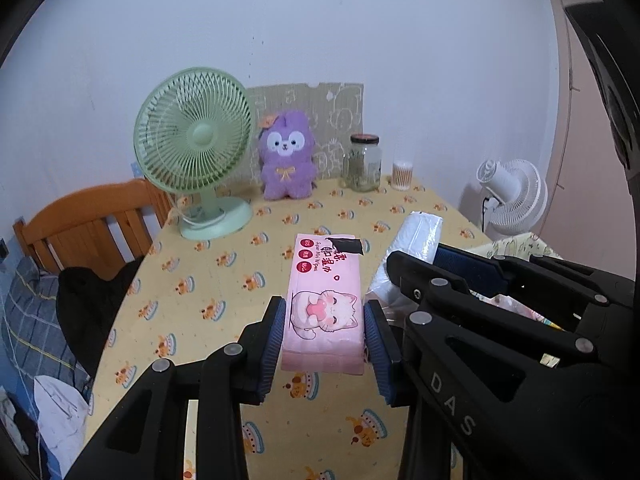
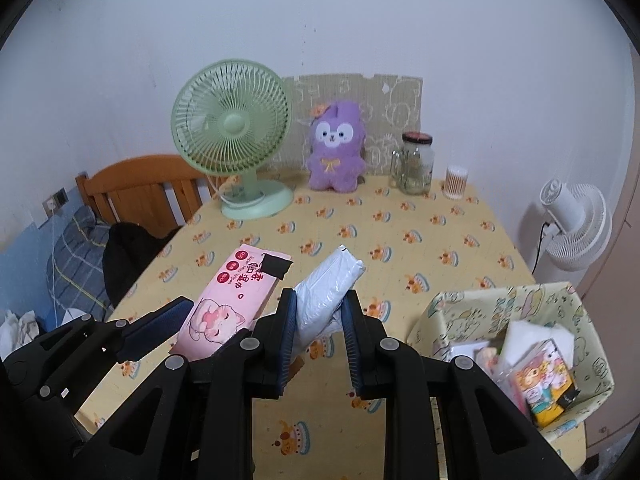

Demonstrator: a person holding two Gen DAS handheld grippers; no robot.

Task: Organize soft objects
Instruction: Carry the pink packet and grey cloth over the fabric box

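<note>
A green fan (image 1: 196,148), plush (image 1: 286,156) and jar (image 1: 363,162) line the worktop's (image 1: 224,280) back edge, while the left tool (image 1: 325,322) clamps the pink wipes (image 1: 324,292) and the right tool (image 2: 320,316) clamps a white pack (image 2: 328,288).

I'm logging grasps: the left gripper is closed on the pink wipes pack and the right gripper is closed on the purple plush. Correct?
Not quite. In the right wrist view the right gripper is closed on the white tissue pack, not the purple plush, which stands untouched by the wall. The left gripper does hold the pink wipes pack.
</note>
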